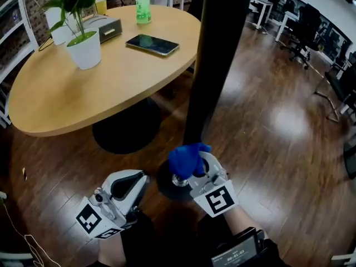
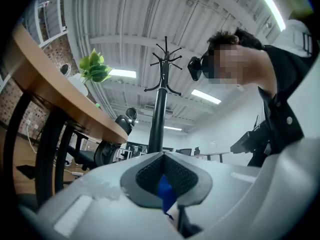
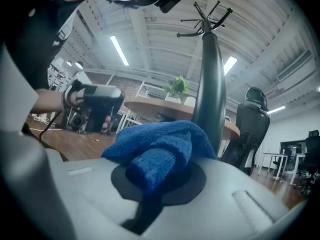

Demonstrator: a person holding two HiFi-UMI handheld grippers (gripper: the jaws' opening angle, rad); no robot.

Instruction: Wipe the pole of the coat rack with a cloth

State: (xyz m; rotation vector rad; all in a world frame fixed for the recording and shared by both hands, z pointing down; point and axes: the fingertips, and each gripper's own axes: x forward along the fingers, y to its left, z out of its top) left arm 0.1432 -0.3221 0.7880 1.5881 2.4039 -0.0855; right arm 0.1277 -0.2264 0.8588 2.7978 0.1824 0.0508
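right gripper (image 1: 196, 171) is clamped on a blue cloth (image 1: 186, 157), which bunches out over its jaws. in the head view the cloth sits low against the foot of the black pole (image 1: 219, 54), just above the coat rack's dark round base (image 1: 164, 189). in the right gripper view the cloth (image 3: 160, 144) fills the jaws of the gripper (image 3: 160, 176) and the pole (image 3: 209, 84) rises close behind it, up to its hooks.

left gripper (image 1: 136, 181) hangs low beside the base, on the pole's left and apart from the cloth. in its own view the left gripper (image 2: 164, 176) has its jaws drawn together. a sliver of blue shows at the seam; i cannot tell what it is. the pole (image 2: 159, 119) stands straight ahead.

the oval wooden table (image 1: 111, 93) lies left of the pole, its rounded rim running in close to the pole's upper part; whether they touch i cannot tell. its dark pedestal foot (image 1: 125, 127) sits on the floor near the rack's base, with a strip of floor between them. a potted plant (image 1: 84, 49), a phone (image 1: 152, 44), a green bottle (image 1: 143, 3) and a grey box (image 1: 105, 26) stand on the table, all back from the rim nearest the pole.

right of the pole the glossy wooden floor (image 1: 267, 121) lies open as far as the office chairs (image 1: 303, 32) at the far edge.
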